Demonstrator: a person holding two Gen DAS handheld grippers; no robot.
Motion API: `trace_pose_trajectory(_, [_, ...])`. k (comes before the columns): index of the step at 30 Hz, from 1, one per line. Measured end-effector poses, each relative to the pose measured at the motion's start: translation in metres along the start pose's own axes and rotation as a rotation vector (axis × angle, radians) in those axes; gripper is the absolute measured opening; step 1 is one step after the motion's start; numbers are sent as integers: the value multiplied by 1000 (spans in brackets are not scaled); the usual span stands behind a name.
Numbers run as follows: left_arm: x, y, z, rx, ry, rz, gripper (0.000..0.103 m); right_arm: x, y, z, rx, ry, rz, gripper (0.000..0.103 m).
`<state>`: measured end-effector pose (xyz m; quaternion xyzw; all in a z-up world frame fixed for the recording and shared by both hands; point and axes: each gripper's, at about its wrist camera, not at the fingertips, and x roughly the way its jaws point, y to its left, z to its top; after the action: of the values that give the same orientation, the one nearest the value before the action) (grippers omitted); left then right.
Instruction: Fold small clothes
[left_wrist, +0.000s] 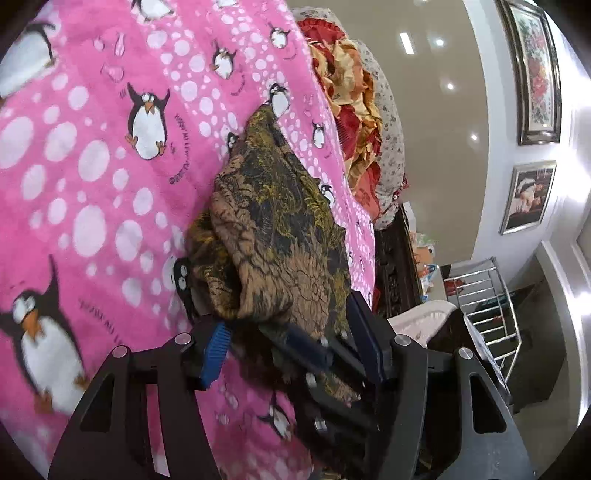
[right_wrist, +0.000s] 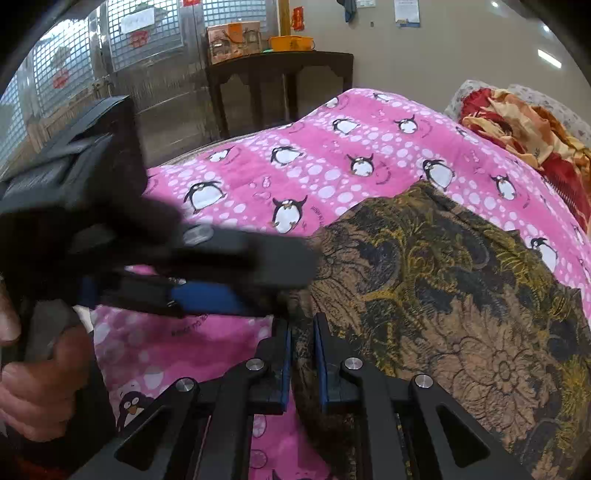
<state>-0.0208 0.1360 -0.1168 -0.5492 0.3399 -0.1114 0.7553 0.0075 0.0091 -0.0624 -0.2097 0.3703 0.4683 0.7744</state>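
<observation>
Patterned brown garment (right_wrist: 443, 295) lies bunched on the pink penguin blanket (right_wrist: 314, 173). Right gripper (right_wrist: 302, 365) is pinched tight on its near edge. Left gripper (left_wrist: 295, 332) stands half open, cloth between its jaws but not clamped. Best to keep the pinched edge taut and lift evenly.
</observation>
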Motion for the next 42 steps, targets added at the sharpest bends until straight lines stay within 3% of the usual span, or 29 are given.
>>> trace_pose_trajectory(6, [7,7,5,8,-11,69,58,-12,-6,-1,16,26,-2,11])
trace_pose_trajectory(12, [2,3,-1,63,-46,262,40,-27,-59,38,122,44,-105,11])
trace_pose_trajectory(15, [4,8,-2,84,-59,358,20,-17,-100,76,245,100,-98,11])
trace_pose_trajectory(18, [9,4,-9,163,-79,403,11,5,-127,112,333,148,-61,13])
trace_pose_trajectory(19, [11,-3,-14,225,-88,432,9,11,-129,118,350,164,-47,30])
trace_pose_trajectory(20, [13,-13,-20,306,-104,468,9,24,-134,126,386,205,-10,60])
trace_pose_trajectory(21, [14,-27,-28,412,-128,500,8,34,-137,131,412,240,15,73])
trace_pose_trajectory(22, [15,-44,-40,538,-159,516,8,46,-139,134,436,281,36,78])
trace_pose_trajectory(25, [21,-74,-57,724,-191,504,8,74,-138,149,458,333,75,78])
trace_pose_trajectory(28, [30,-93,-60,803,-195,465,8,98,-142,158,487,431,114,78])
trace_pose_trajectory(31, [37,-101,-61,824,-184,441,8,119,-142,164,444,572,18,78])
trace_pose_trajectory(34, [44,-108,-66,858,-164,417,8,123,-140,170,379,612,-44,77])
trace_pose_trajectory(36, [50,-114,-69,881,-155,403,8,122,-137,174,336,629,-62,71])
trace_pose_trajectory(42, [49,-126,-76,902,-151,387,8,126,-126,182,230,679,-93,40])
